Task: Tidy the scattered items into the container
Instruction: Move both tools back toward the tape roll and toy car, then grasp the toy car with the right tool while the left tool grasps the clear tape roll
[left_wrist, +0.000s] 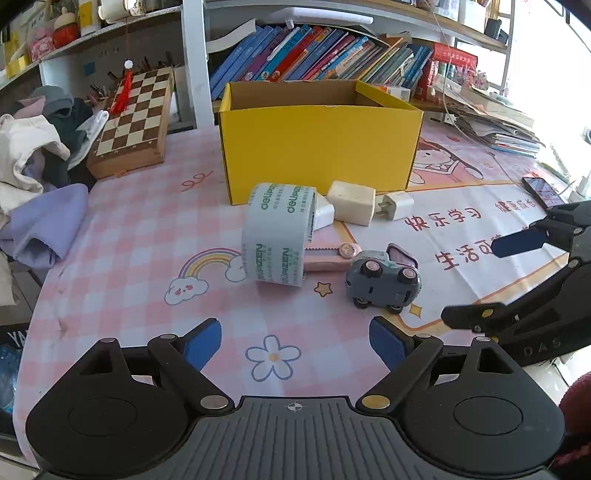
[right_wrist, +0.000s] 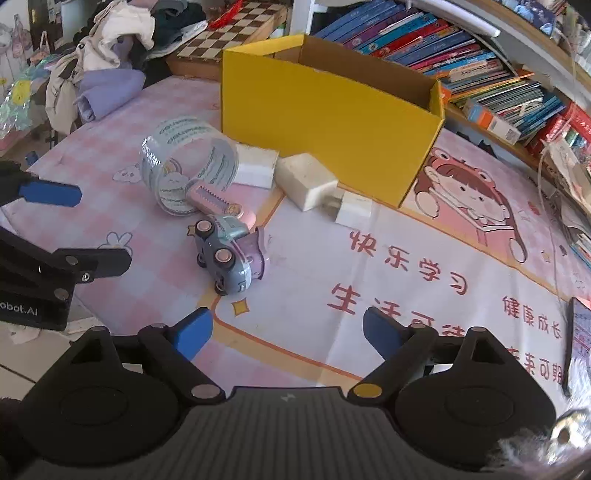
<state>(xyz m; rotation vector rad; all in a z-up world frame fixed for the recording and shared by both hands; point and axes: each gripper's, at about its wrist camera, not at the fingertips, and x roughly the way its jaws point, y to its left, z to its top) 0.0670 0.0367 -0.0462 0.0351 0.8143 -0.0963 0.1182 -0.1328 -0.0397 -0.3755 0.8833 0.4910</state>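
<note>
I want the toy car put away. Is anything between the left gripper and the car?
No. Only bare tablecloth lies between the open left gripper and the toy car. The tape roll and pink utility knife sit beyond it, before the yellow box.

chessboard (left_wrist: 135, 118) upper left | clothes pile (left_wrist: 33, 155) far left | books (left_wrist: 317, 53) top shelf | phone (left_wrist: 543, 192) right edge

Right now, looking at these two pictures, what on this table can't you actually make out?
- Floor of the yellow box: hidden by its own front wall in both wrist views, so any contents are unknown.
- Phone: cut off by the right wrist view's edge.
- White block behind the tape roll: mostly covered by the roll in the left wrist view.
- Pink utility knife: one end runs inside the roll.
</note>
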